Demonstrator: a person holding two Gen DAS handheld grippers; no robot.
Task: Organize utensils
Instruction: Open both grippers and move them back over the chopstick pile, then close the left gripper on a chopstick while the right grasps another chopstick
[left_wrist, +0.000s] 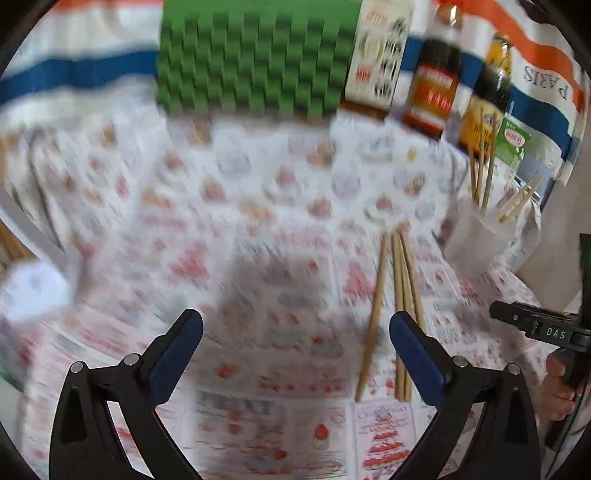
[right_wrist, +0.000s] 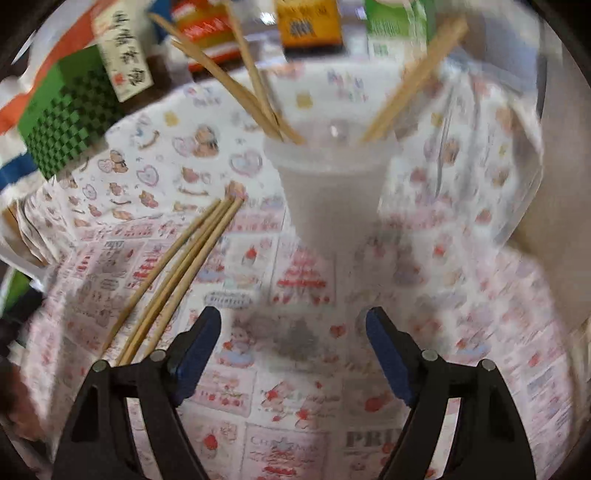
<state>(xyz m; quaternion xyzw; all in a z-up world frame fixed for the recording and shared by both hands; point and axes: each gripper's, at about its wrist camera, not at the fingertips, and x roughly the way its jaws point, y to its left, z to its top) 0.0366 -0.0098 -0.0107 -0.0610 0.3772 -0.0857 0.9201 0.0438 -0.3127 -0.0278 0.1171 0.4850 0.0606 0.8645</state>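
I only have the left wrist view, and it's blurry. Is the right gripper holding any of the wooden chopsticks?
Observer: No. The right gripper is open and empty, with its blue pads wide apart.
Operator: What is it facing?
Observer: The translucent white plastic cup stands straight ahead of it. The chopsticks in the cup lean out to both sides.
Operator: And the loose ones on the table?
Observer: The loose wooden chopsticks lie on the patterned tablecloth to the gripper's left. Their near ends reach its left finger.
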